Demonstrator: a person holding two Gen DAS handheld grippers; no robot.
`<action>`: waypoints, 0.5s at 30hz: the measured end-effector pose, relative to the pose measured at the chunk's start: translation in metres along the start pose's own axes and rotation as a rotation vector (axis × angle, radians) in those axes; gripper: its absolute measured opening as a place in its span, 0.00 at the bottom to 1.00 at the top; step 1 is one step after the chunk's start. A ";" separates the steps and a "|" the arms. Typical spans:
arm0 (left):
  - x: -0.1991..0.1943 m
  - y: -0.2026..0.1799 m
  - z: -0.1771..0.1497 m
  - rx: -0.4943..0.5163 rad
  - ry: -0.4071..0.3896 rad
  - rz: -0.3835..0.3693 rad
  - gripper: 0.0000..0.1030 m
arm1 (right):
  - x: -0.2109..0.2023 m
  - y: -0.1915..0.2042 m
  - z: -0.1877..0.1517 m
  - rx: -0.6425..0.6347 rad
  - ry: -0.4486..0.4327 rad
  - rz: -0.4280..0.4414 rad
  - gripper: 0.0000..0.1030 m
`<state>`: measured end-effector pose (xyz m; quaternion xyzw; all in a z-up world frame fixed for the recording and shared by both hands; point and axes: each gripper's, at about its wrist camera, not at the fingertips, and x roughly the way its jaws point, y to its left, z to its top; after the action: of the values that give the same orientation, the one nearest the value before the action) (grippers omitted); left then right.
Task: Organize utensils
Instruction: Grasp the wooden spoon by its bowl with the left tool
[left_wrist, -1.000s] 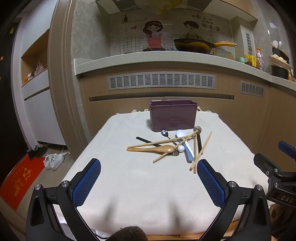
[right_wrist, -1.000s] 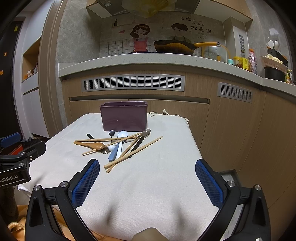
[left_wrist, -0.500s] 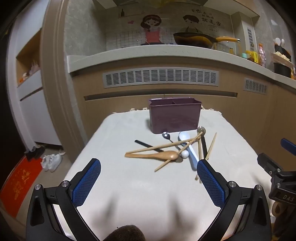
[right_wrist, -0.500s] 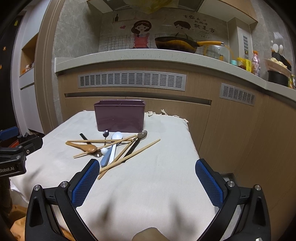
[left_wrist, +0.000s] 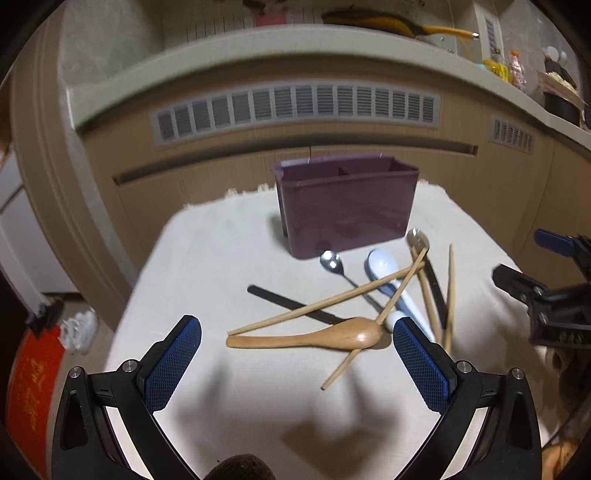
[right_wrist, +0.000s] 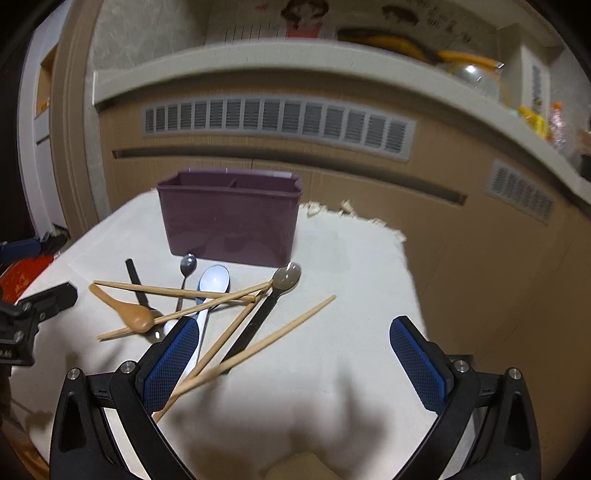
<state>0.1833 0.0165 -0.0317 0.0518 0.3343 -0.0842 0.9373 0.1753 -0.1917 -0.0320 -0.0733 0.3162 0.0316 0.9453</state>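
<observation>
A purple two-compartment utensil holder (left_wrist: 347, 206) (right_wrist: 229, 225) stands at the far side of the cloth-covered table. In front of it lies a heap of utensils: a wooden spoon (left_wrist: 314, 334) (right_wrist: 129, 312), a white plastic spoon (left_wrist: 386, 273) (right_wrist: 212, 284), a small metal spoon (left_wrist: 332, 262) (right_wrist: 187, 264), a black-handled metal spoon (left_wrist: 419, 240) (right_wrist: 286, 277) and several wooden chopsticks (left_wrist: 325, 304) (right_wrist: 258, 345). My left gripper (left_wrist: 295, 363) is open, just short of the wooden spoon. My right gripper (right_wrist: 293, 365) is open over the chopsticks' near ends.
The table wears a white cloth (left_wrist: 207, 258) (right_wrist: 351, 280) with drops at its left and right edges. Wooden kitchen cabinets with vents (left_wrist: 295, 107) stand close behind. A red mat and shoes (left_wrist: 77, 330) lie on the floor at left.
Both grippers have moved forward and down toward the utensil heap, which now looms larger. Both stay open with nothing held.
</observation>
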 end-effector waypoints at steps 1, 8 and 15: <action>0.005 0.005 0.000 -0.006 0.009 -0.007 1.00 | 0.011 0.001 0.003 0.000 0.027 0.016 1.00; 0.018 0.047 0.004 -0.031 -0.017 0.070 1.00 | 0.058 0.018 0.016 -0.003 0.131 0.100 0.98; 0.020 0.082 0.002 -0.087 -0.032 0.114 1.00 | 0.092 0.041 0.017 0.028 0.273 0.224 0.49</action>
<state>0.2151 0.0944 -0.0395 0.0285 0.3193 -0.0169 0.9471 0.2547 -0.1476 -0.0788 -0.0280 0.4481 0.1221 0.8852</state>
